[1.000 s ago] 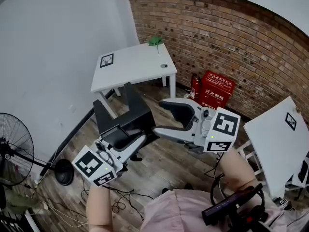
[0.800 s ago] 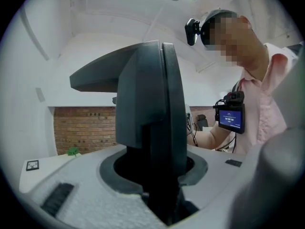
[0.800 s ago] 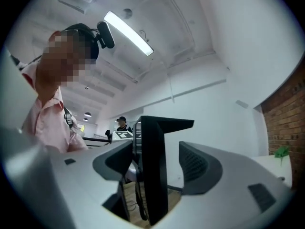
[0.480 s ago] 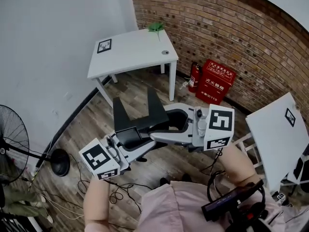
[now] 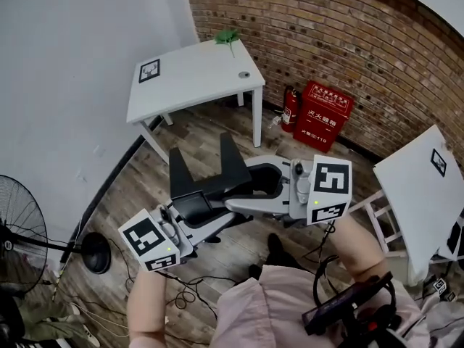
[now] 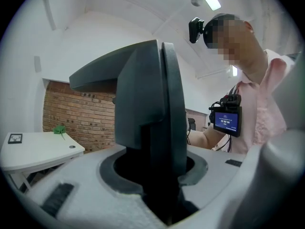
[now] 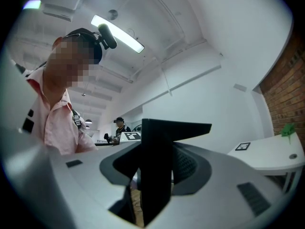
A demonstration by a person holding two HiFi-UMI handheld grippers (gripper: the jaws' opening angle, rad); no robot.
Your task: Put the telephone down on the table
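Both claws pinch the telephone [image 5: 199, 167], left claw [image 5: 206, 217] clamped, right claw [image 5: 239, 187] just tightening onto it, with the surface [image 5: 192, 78] well ahead, so a slip means the floor [image 5: 141, 187].

Top of the white bench [image 5: 194, 78] is sitting mostly bare, so the whole middle is looking open from above. A green leafy thing [image 5: 226, 36] is hugging the far corner, a small round bit [image 5: 244, 74] is sitting near the right edge, and a marker tag [image 5: 148, 71] is lying toward the left end. A fan [image 5: 22, 227] is crowding the left side. A fire extinguisher [image 5: 291, 111] and red box [image 5: 322, 114] are standing just right of the bench, and cables [image 5: 181, 293] are trailing over the floor [image 5: 134, 187].
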